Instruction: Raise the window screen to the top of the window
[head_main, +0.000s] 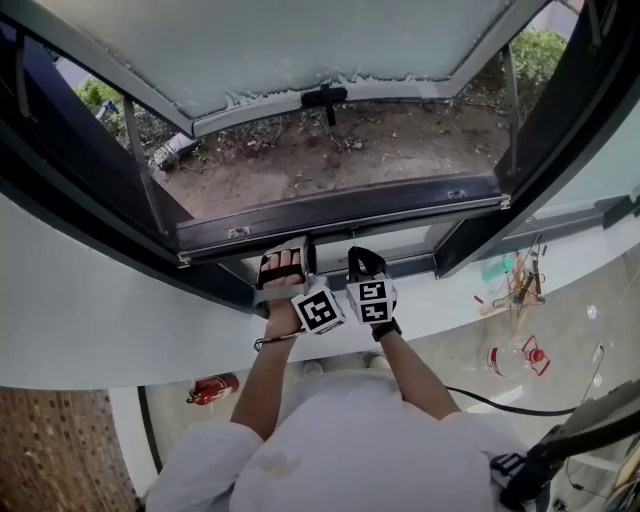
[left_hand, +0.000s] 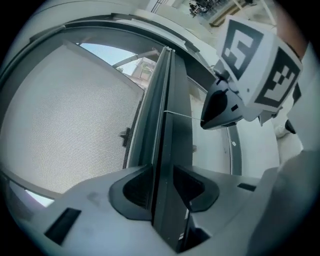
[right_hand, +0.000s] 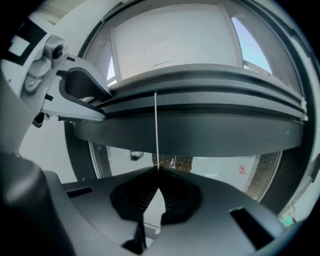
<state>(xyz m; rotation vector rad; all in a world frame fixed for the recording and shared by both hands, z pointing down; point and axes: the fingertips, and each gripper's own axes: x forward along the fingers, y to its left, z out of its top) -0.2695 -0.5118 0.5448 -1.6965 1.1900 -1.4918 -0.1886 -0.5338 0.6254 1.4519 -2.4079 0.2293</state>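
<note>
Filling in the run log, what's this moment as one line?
left gripper: shut on screen bar | right gripper: shut on cord | cord: runs straight to screen bar

opening: above the bar (head_main: 340, 213) it looks wide open, straight out to the dirt
sides: slanted stays (head_main: 140, 165) left and right pinch the edges
out front: sash (head_main: 330, 40) hangs outward, handle (head_main: 324, 97) on its near edge
below: white sill (head_main: 100, 300) right under the bar
middle: left gripper (head_main: 283, 265) and right gripper (head_main: 366, 265) just beside each other, barely any room between
cord: thin cord (right_hand: 155, 130) runs from bar to the right jaws
</note>
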